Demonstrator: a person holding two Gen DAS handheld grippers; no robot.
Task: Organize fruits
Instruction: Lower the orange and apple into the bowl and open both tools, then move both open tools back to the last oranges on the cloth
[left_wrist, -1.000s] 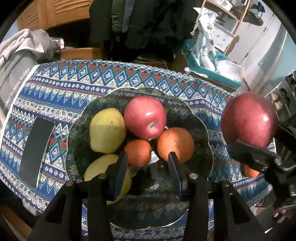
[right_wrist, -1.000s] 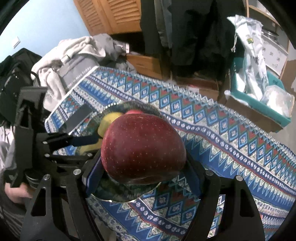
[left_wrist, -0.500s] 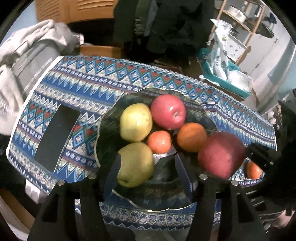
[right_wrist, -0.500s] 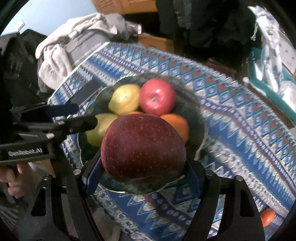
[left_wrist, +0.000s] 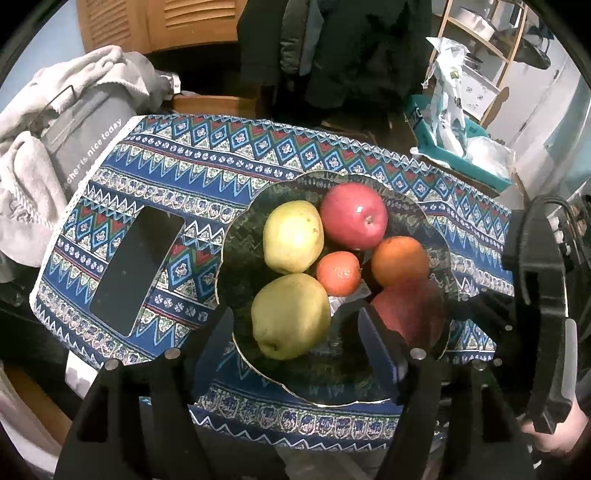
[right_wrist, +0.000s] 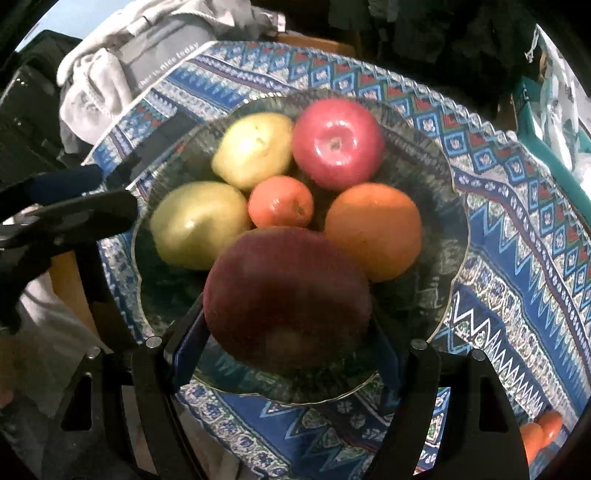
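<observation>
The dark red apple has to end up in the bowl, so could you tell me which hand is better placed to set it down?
Right. The right tool grips the dark red apple just over the bowl, beside the orange. The left tool is opening with nothing between its jaws.

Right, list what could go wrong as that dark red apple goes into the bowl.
1. The dark red apple, gripped in the right hand-held gripper, may knock the small tangerine or orange on release.
2. It sits near the bowl's front rim, so it might roll out onto the tablecloth.
3. The left hand-held gripper, jaws opening and empty, hovers by the lower pear and could nudge it.
</observation>
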